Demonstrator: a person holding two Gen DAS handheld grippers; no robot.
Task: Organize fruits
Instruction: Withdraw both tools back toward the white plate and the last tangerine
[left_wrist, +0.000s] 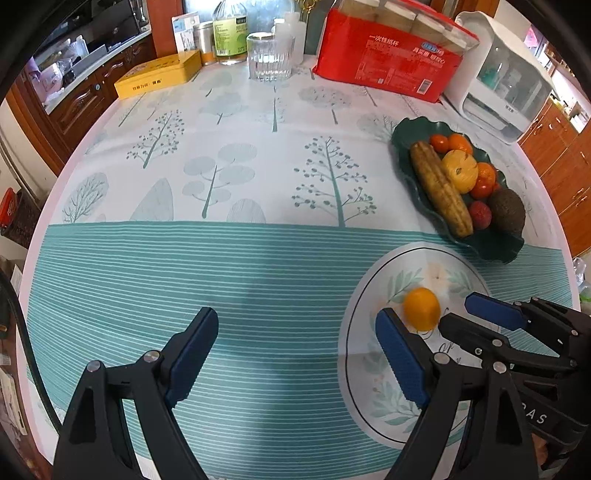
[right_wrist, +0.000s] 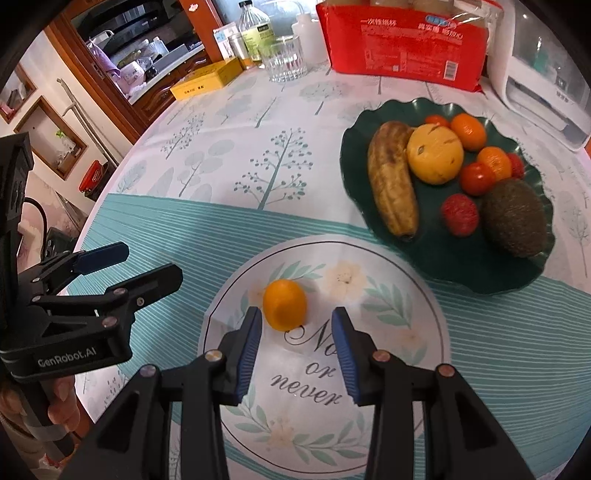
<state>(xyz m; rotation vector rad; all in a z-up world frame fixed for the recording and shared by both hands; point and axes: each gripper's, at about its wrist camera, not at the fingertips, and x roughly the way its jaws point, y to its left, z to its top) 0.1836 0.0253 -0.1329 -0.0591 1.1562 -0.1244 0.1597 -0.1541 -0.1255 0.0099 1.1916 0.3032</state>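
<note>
Only right wrist view shows "never" lettering (right_wrist: 308, 391); orange (right_wrist: 284, 304) ahead of gaping jaws.

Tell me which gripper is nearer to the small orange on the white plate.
Right. The right gripper sits just short of the small orange, jaws open, over the white plate. The left gripper is off to the orange's left, above the striped cloth.

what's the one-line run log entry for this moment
right hand-held gripper open | orange on white plate | left hand-held gripper open, idle
</note>
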